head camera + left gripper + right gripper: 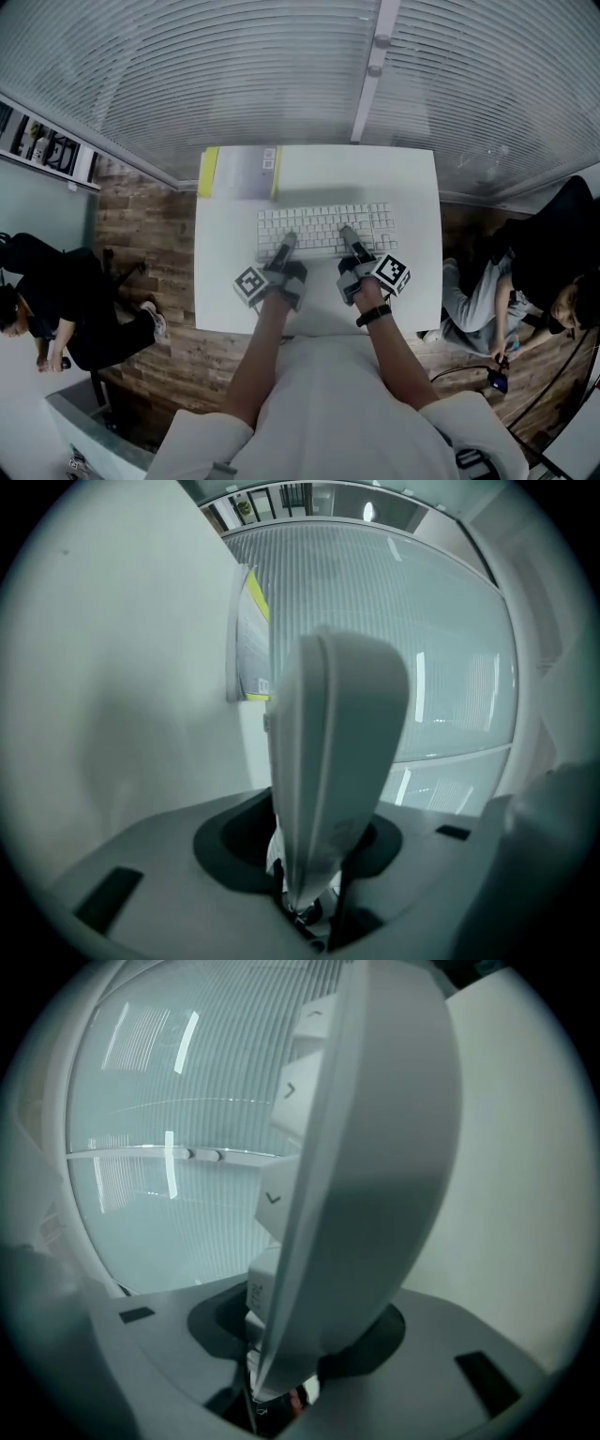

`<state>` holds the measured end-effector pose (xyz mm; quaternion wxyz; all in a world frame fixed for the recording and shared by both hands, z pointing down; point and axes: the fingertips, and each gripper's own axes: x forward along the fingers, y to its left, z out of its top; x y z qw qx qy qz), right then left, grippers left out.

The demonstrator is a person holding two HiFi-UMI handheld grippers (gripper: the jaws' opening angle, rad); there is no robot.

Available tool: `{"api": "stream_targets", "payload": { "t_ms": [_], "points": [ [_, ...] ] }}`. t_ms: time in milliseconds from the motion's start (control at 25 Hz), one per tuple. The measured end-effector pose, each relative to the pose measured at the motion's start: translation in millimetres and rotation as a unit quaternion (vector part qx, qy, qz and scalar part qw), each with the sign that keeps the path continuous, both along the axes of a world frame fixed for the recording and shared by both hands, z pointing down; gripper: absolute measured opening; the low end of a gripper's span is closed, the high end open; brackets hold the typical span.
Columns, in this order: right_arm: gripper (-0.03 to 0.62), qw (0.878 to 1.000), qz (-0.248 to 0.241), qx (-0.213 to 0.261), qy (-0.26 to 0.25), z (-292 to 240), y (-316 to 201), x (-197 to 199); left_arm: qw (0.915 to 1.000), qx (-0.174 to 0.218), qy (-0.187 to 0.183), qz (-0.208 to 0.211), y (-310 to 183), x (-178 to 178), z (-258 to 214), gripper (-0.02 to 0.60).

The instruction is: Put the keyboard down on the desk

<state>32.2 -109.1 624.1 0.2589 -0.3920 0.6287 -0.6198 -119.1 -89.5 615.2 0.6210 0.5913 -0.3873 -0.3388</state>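
A white keyboard (323, 228) lies flat over the middle of the white desk (412, 187), and a soft shadow falls on the desk just behind it. My left gripper (288, 242) is shut on the keyboard's near edge left of centre. My right gripper (347, 232) is shut on the same edge right of centre. In the left gripper view the keyboard (328, 752) runs edge-on out from between the jaws. The right gripper view shows the keyboard (375, 1166) the same way, its keys facing left. Whether it touches the desk I cannot tell.
A flat box with a yellow edge (239, 172) (246, 639) lies at the desk's back left. A glass wall with blinds (281, 66) stands behind the desk. One person (66, 309) sits on the floor at left, another (539, 281) at right.
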Motion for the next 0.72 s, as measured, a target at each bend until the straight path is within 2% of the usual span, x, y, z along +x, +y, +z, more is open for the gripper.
{"api": "stream_targets", "payload": {
  "t_ms": [360,720],
  "points": [
    [0.156,0.999,-0.005,-0.026,0.018,7.0,-8.6,-1.3,0.9996,-0.024,0.013,-0.003,-8.4,-2.5,13.8,0.133],
    [0.158,0.997,0.010,-0.066,0.024,34.3,-6.0,0.9,0.9975,-0.068,0.016,-0.001,-10.8,-0.5,36.6,0.133]
  ]
}}
